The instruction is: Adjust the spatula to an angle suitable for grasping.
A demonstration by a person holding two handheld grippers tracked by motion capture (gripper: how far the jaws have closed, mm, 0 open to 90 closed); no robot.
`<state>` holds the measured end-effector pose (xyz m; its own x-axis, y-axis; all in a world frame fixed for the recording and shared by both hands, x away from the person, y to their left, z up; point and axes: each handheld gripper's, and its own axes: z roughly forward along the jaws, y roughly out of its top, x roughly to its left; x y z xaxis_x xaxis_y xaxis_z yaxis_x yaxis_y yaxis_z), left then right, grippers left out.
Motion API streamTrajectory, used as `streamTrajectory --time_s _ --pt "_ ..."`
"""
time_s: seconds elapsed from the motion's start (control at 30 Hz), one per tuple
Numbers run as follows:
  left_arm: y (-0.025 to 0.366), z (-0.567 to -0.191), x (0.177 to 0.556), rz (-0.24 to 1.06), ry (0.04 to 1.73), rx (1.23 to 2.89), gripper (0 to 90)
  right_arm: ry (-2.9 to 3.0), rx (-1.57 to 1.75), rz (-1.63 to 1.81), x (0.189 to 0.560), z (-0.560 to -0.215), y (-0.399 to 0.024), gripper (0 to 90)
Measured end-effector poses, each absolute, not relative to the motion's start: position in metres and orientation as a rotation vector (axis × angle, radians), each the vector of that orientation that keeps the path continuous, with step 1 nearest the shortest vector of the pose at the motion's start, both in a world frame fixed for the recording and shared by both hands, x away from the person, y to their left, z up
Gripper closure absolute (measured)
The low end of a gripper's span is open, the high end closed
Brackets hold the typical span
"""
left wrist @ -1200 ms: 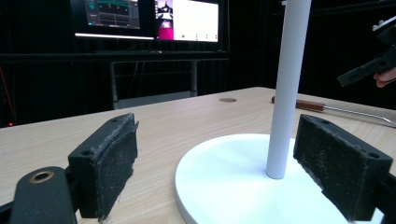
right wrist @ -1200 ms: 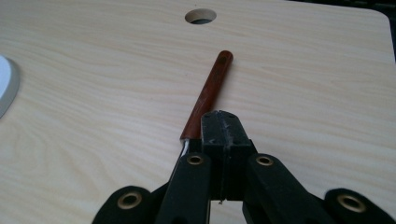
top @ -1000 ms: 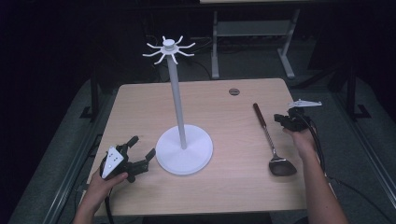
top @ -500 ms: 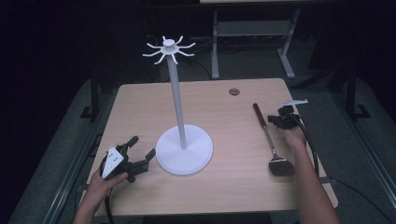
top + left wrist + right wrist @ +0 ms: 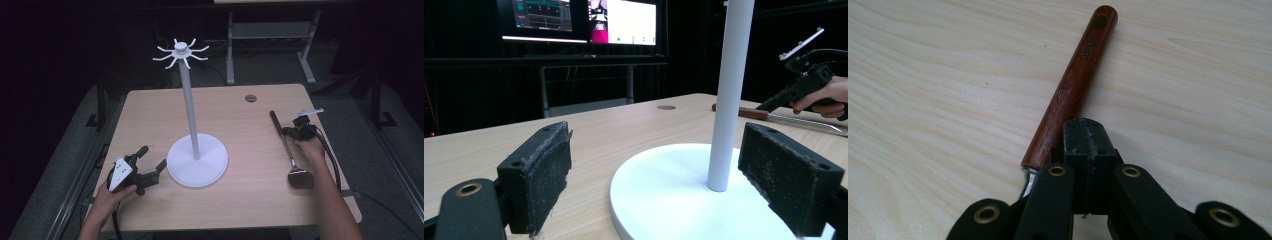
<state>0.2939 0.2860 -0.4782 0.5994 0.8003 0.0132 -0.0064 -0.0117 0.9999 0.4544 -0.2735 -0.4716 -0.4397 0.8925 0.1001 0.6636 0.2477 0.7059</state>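
Red-brown wooden-handled metal spatula (image 5: pixel 289 150) flat near right edge of pale wooden bench (image 5: pixel 240 210), handle end toward far edge. Right tongs (image 5: pixel 1087 142) clenched with nothing between them, tips just beside handle; touching or not, cannot tell. Left tongs (image 5: pixel 149 162) released near front left corner, facing round base of white hook-topped stand (image 5: pixel 197 160).

The right gripper (image 5: pixel 292 131) drops down and slides in from the tabletop's (image 5: pixel 240 210) right edge, so its closed jaws now sit right at the spatula's (image 5: pixel 286 145) wooden handle, just beside it.
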Motion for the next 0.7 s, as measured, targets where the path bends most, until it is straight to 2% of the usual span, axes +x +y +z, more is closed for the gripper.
streamTrajectory --time_s 0.7 --pt "0.286 -0.478 0.294 0.734 0.714 1.455 13.3 2.296 1.330 1.042 0.449 -0.471 -0.250 89.7"
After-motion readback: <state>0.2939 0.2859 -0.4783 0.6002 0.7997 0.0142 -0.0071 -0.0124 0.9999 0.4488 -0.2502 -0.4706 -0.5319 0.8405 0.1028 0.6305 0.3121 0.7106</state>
